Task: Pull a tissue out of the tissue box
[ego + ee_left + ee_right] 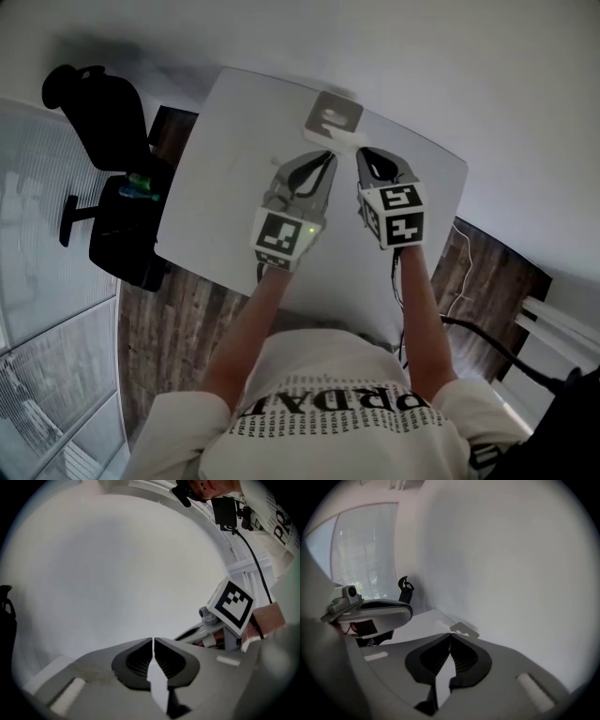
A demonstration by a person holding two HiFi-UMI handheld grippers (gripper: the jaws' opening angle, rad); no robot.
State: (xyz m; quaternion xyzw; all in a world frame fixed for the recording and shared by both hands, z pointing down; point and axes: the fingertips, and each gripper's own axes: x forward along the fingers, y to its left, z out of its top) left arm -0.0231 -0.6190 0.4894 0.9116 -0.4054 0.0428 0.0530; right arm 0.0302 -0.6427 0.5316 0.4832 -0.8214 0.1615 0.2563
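Observation:
The grey tissue box (334, 119) lies on the far part of the white table (216, 187), with white tissue showing in its top slot. In the right gripper view the box (465, 631) sits just beyond the jaw tips, a white tuft of tissue (440, 626) beside it. My left gripper (328, 157) and right gripper (362, 155) hover side by side above the table, just short of the box, both with jaws closed. In their own views the left gripper (153, 640) and right gripper (450, 634) show pads pressed together; I cannot tell whether any tissue is pinched.
A black office chair (98, 117) and a dark bag (127, 230) stand off the table's left edge on the wooden floor (187, 309). A black cable (478, 333) runs at the right. A white wall rises behind the table.

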